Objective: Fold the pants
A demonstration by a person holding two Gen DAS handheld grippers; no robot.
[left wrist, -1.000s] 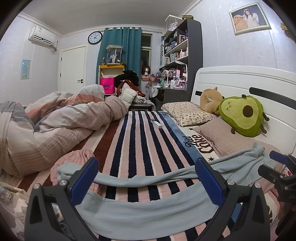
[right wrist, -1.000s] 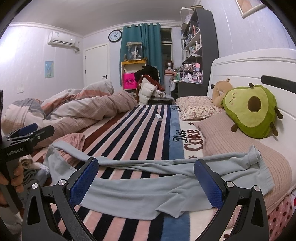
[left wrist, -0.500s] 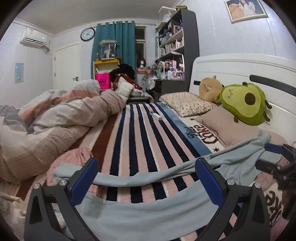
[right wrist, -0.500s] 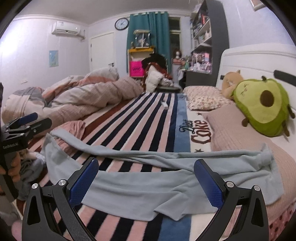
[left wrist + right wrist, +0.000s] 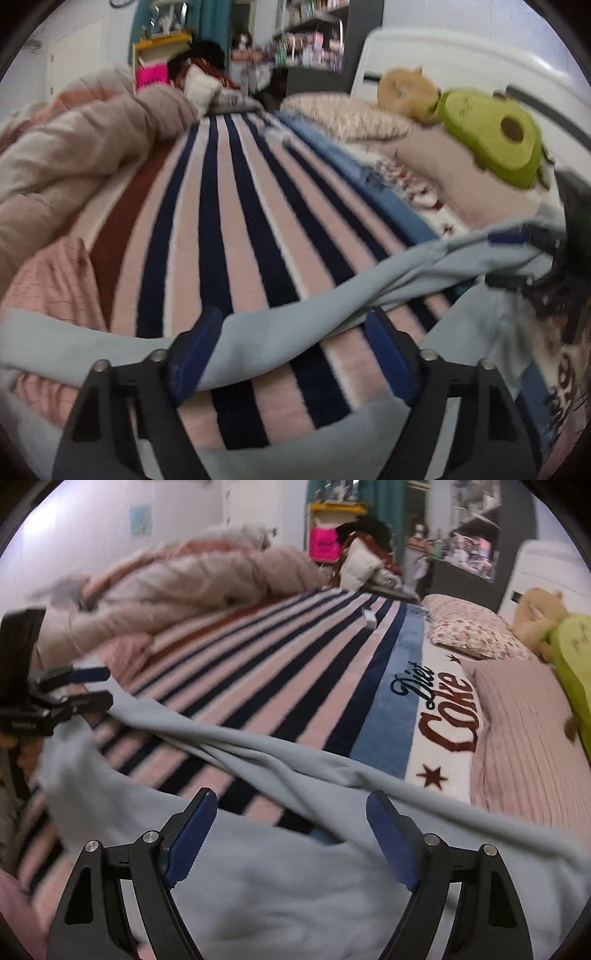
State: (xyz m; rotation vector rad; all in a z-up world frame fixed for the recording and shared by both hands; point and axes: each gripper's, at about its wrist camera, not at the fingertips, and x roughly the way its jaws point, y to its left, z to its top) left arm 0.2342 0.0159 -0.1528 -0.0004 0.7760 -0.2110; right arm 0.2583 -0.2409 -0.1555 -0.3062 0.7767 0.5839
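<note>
Light blue pants (image 5: 295,886) lie spread across the striped blanket (image 5: 236,229), with one leg (image 5: 280,332) twisted into a long band. My left gripper (image 5: 291,325) hangs low over that leg, and its jaws are closing with the fabric between them, not pinched. In the right wrist view, the left gripper (image 5: 99,688) sits at the pants' left edge. My right gripper (image 5: 291,801) is low over the wide part of the pants, its jaws closing and its pads clear of the cloth. Seen from the left wrist, the right gripper (image 5: 509,258) straddles the far right end of the pants.
A rumpled beige duvet (image 5: 74,162) fills the left side of the bed. Pillows (image 5: 517,716), an avocado plush (image 5: 495,140) and a bear plush (image 5: 402,88) line the white headboard (image 5: 461,59). A pink garment (image 5: 48,284) lies by the pants. A small white object (image 5: 369,618) rests on the blanket.
Both grippers have dropped and tipped down toward the pants, which now fill the lower frames. Both pairs of jaws stand narrower than before.
</note>
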